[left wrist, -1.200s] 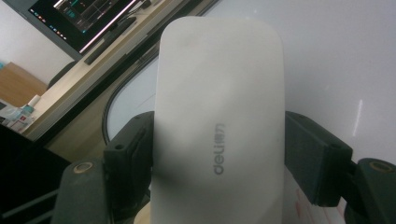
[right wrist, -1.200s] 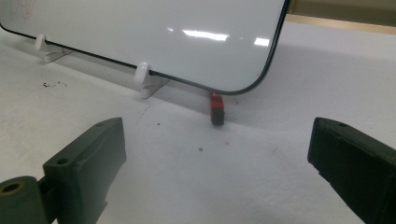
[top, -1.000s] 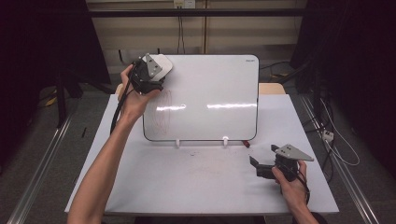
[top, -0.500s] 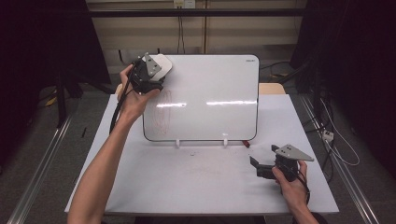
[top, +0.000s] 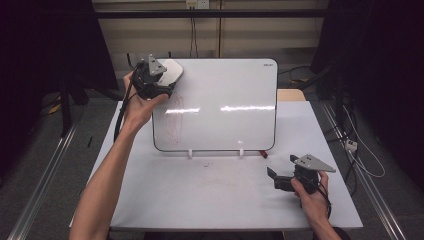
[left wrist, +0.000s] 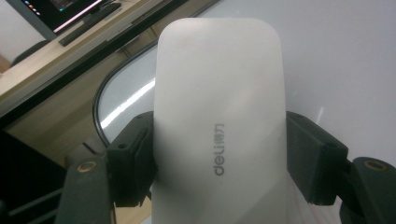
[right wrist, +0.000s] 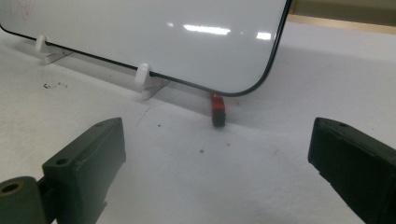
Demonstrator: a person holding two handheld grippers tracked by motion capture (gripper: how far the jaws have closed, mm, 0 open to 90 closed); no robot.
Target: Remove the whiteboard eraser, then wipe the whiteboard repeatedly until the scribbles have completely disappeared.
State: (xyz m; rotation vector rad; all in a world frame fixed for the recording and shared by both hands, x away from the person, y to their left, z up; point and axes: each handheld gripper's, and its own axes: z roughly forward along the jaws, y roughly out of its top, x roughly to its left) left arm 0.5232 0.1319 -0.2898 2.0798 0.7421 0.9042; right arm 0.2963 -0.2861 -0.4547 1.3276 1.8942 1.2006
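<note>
**Eraser clamped at the upper left corner of a propped whiteboard**

The left gripper holds a white eraser between its two black jaws, which press against the eraser's long sides. The eraser is a smooth, matte, elongated block with broadly rounded corners and a gently domed back; its only marking is a small grey "deli" logo with two characters, printed lengthwise near the clamped end. In the left gripper view it rises from the jaws and lies against the whiteboard, whose dark, rounded edge curves past just beside it. In the high view the eraser sits at the board's upper left corner, partly overlapping the edge, with the left hand raised beside the board's left side.

The whiteboard stands tilted on the white table, seated in two small white clips along its lower edge. Faint reddish scribbles mark its left part, below the eraser.

The right gripper rests low on the table near the front right, well apart from the board, its jaws spread wide with nothing between them. In the right gripper view, a small red and black object lies on the table just under the board's lower right corner.
</note>
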